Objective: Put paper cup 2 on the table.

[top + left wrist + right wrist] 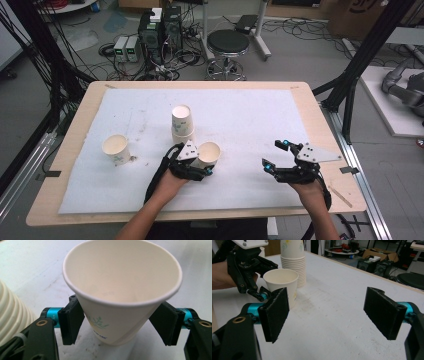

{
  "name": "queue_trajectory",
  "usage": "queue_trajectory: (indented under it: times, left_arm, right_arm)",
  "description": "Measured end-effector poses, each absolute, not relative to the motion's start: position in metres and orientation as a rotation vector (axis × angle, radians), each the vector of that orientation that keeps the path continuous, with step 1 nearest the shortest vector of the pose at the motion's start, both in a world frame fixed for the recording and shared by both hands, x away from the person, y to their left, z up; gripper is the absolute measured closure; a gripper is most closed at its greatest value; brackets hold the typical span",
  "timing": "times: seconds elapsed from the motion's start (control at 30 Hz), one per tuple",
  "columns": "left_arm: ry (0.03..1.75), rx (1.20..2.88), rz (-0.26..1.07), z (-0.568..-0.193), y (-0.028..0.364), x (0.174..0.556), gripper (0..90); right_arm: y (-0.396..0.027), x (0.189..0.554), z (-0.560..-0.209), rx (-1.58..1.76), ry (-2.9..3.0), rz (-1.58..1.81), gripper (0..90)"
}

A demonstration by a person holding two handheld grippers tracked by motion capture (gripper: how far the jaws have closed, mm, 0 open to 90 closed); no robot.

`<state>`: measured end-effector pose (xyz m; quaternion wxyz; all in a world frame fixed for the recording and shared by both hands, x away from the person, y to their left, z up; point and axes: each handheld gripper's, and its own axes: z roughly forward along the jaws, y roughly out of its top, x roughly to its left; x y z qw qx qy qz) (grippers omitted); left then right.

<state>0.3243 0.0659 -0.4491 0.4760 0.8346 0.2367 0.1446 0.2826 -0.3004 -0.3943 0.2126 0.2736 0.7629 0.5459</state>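
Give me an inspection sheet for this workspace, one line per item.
Surface: wooden table under a white mat, faintly stained.
Job's things: paper cup upright between the left gripper's jaws; stack of cups just behind it; lone cup to the left.
Clutter: thin stick at the table's right edge.
Grippers: left gripper shut on the paper cup, pads on its sides; right gripper open, holding nothing.
Cables: black cable trails from the left gripper; tangles on the floor.
Surroundings: stool, computer towers, frame posts.
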Motion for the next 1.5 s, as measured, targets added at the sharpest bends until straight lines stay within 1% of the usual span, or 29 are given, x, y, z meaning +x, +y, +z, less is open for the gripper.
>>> queue_trajectory:
  times: [0.17,0.2,0.27,0.3,0.4,0.57,0.73,0.83,1.07,1.27,1.5]
  left_arm:
    - [0.571,2.023,0.362,-0.451,0.067,0.322,29.4]
    - [0.570,2.021,0.362,-0.451,0.067,0.321,28.1]
    - [0.578,1.999,0.375,-0.451,0.069,0.321,20.2]
    - [0.587,1.971,0.367,-0.451,0.071,0.320,18.5]
    - [0.586,1.924,0.342,-0.450,0.078,0.318,17.0]
    - [0.565,1.849,0.325,-0.446,0.093,0.309,16.6]
    - [0.546,1.765,0.329,-0.438,0.119,0.298,15.1]
    - [0.540,1.733,0.352,-0.434,0.136,0.291,12.9]
    - [0.576,1.682,0.429,-0.430,0.164,0.277,13.2]
    - [0.604,1.640,0.485,-0.431,0.178,0.270,13.2]
    - [0.637,1.582,0.508,-0.431,0.190,0.267,13.5]
  right_arm:
    - [-0.299,0.283,-0.394,0.760,2.120,1.513,21.1]
    - [-0.299,0.283,-0.394,0.758,2.121,1.514,21.1]
    - [-0.299,0.282,-0.395,0.758,2.124,1.514,21.1]
    - [-0.299,0.283,-0.395,0.760,2.124,1.514,21.1]
    - [-0.299,0.283,-0.396,0.762,2.130,1.511,21.1]
    - [-0.299,0.284,-0.397,0.765,2.134,1.507,21.1]
    - [-0.301,0.284,-0.399,0.778,2.137,1.506,21.1]
    - [-0.302,0.284,-0.399,0.787,2.134,1.500,21.1]
    - [-0.300,0.283,-0.403,0.797,2.128,1.478,21.1]
    - [-0.297,0.282,-0.406,0.802,2.137,1.459,21.1]
    - [-0.299,0.280,-0.407,0.824,2.115,1.448,21.1]
